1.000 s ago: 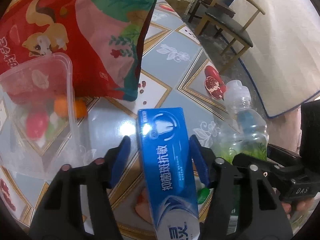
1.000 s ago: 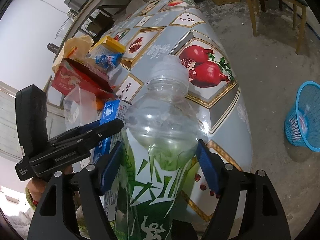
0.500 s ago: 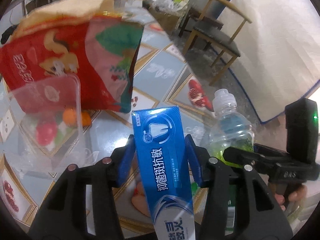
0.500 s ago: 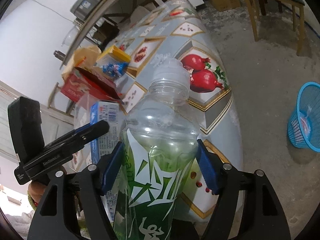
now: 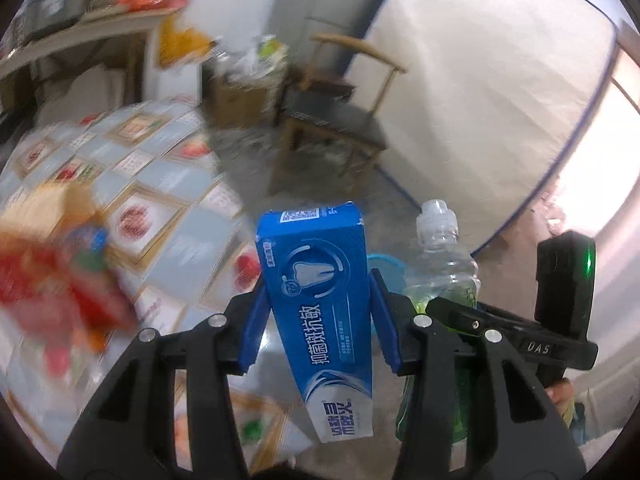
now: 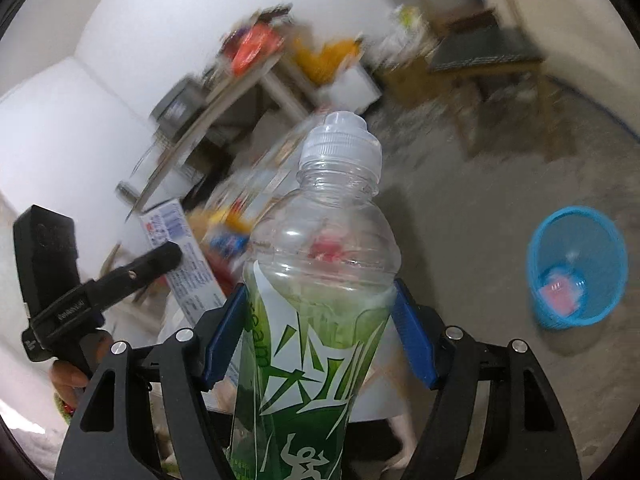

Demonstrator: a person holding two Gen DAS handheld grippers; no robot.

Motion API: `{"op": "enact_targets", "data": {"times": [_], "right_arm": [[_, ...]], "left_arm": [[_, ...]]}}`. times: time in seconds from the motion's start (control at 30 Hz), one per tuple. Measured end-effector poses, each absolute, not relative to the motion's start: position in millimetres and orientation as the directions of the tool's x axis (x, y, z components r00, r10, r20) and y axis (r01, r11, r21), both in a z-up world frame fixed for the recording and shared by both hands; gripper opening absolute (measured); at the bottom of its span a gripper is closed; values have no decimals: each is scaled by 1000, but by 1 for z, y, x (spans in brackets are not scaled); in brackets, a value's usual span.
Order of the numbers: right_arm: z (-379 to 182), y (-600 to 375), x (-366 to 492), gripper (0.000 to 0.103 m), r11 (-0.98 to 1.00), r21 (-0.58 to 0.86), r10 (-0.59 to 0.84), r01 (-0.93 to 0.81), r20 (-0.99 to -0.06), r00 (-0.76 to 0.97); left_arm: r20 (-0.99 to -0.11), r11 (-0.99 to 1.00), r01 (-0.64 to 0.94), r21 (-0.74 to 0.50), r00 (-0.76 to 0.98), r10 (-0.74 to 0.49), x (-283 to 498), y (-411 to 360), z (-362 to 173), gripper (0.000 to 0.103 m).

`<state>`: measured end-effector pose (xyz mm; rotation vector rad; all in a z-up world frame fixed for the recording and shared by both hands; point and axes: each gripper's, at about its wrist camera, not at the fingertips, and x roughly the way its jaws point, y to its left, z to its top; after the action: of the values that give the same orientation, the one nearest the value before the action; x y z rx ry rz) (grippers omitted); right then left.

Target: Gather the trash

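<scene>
A blue toothpaste box (image 5: 320,300) stands upright between the blue pads of my left gripper (image 5: 318,288), whose jaws are closing and press on its sides, holding it above the table. My right gripper (image 6: 320,292) is shut on a clear plastic bottle (image 6: 320,240) with a green label and a white cap, also held in the air. Both grippers sit side by side: the bottle (image 5: 440,256) shows to the right in the left wrist view, and the box (image 6: 180,248) to the left in the right wrist view. A blue mesh basket (image 6: 600,304) stands on the floor to the right, with pink scraps inside.
The table with the fruit-patterned cloth (image 5: 160,176) lies below to the left, with blurred red packaging (image 5: 60,292) on it. A wooden chair (image 5: 340,120) stands on the concrete floor beyond. A cluttered shelf (image 6: 248,64) lines the white wall.
Both grippers have risen and swung away from the table toward the open floor, carrying the box and the bottle. The basket now sits nearer the middle of the right wrist view.
</scene>
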<state>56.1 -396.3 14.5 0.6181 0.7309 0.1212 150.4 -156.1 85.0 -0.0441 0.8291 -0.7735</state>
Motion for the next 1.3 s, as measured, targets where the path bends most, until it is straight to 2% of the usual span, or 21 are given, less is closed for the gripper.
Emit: {"op": "enact_targets", "data": {"times": [0.2, 0.37, 0.6, 0.63, 0.67, 0.7, 0.73, 0.97, 1.3], "right_arm": [[16, -482, 31, 69, 817, 476, 47, 325, -618, 785], [-19, -553, 31, 69, 771, 388, -132, 505, -678, 723], [-75, -624, 64, 70, 727, 235, -322, 645, -714, 622], [-83, -635, 69, 71, 717, 215, -346, 663, -715, 607], [-93, -643, 72, 72, 708, 202, -362, 677, -719, 593], [-107, -653, 80, 76, 701, 197, -358, 686, -734, 577], [-118, -661, 85, 78, 691, 192, -358, 697, -747, 561], [-185, -688, 93, 79, 610, 175, -345, 773, -819, 458], [-200, -673, 46, 79, 608, 178, -333, 774, -827, 452]], "left_arm": [[-627, 657, 678, -331, 363, -690, 167, -265, 90, 45], [-649, 616, 690, -381, 275, -710, 184, -367, 52, 44], [-702, 625, 660, -418, 202, -683, 206, -479, -10, 44], [-710, 629, 652, -424, 192, -678, 210, -489, -18, 51], [-722, 635, 644, -426, 181, -668, 213, -497, -26, 68], [-734, 645, 638, -422, 177, -655, 216, -502, -33, 73], [-746, 660, 629, -410, 185, -639, 217, -505, -41, 74], [-760, 661, 617, -427, 152, -632, 223, -484, -65, 74], [-766, 643, 660, -389, 155, -624, 206, -439, -55, 74]]}}
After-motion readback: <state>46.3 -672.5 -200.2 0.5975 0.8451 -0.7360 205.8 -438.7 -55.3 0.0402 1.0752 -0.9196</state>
